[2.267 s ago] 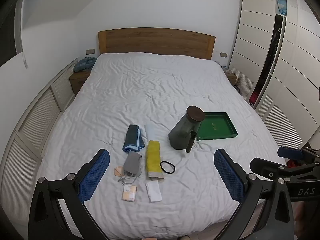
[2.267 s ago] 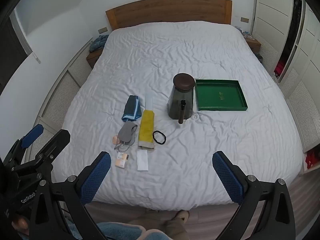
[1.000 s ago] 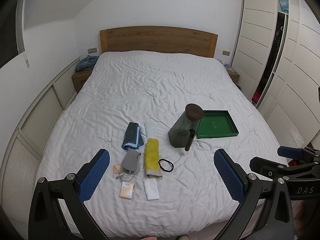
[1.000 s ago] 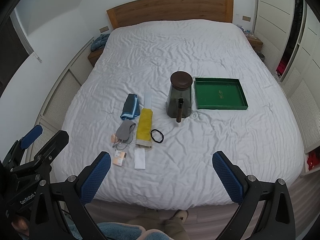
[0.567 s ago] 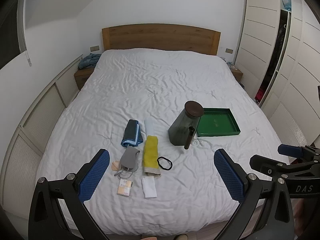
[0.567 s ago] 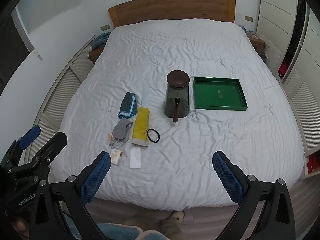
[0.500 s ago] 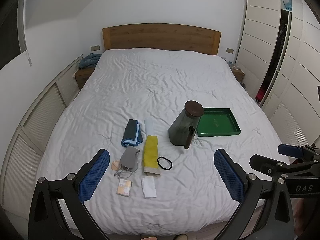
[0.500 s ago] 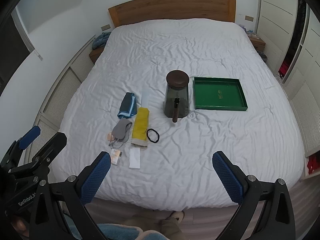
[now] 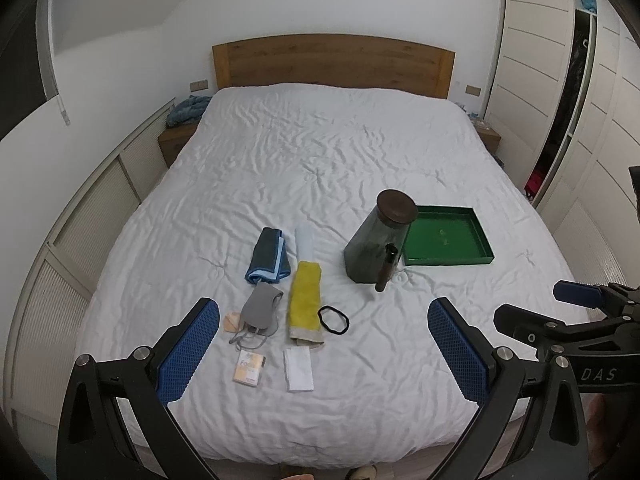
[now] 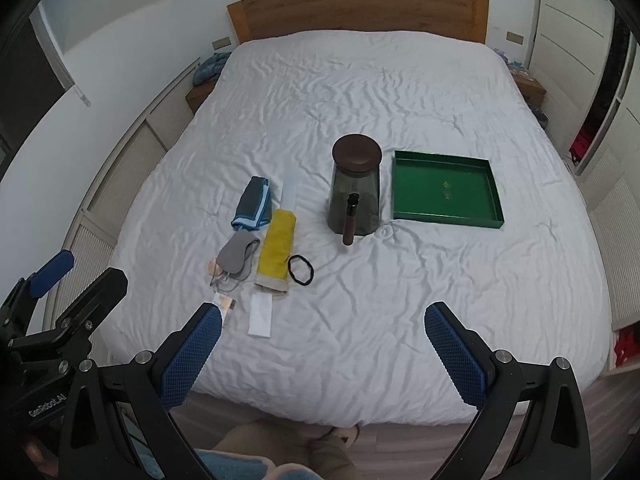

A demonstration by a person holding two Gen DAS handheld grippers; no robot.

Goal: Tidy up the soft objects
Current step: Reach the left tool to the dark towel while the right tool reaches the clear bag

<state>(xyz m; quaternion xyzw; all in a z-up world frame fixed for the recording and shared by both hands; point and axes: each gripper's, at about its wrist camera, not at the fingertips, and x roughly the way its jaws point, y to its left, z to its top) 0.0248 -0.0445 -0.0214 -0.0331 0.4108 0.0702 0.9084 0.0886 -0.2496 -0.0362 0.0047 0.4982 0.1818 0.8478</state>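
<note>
On the white bed lie a folded blue-grey cloth, a yellow cloth, a grey eye mask, a black hair tie, a white strip, a white pad and a small packet. The same group shows in the right wrist view, with the yellow cloth in its middle. My left gripper is open and empty above the bed's near edge. My right gripper is open and empty, also short of the items.
A dark jar with a brown lid stands mid-bed with a dark tube leaning on it. A green tray sits to its right. Wardrobes line the right wall; a nightstand with a blue cloth is far left.
Both views have drifted slightly; the items sit a little farther left in the right wrist view. Nothing on the bed has moved. Both grippers stay open.
</note>
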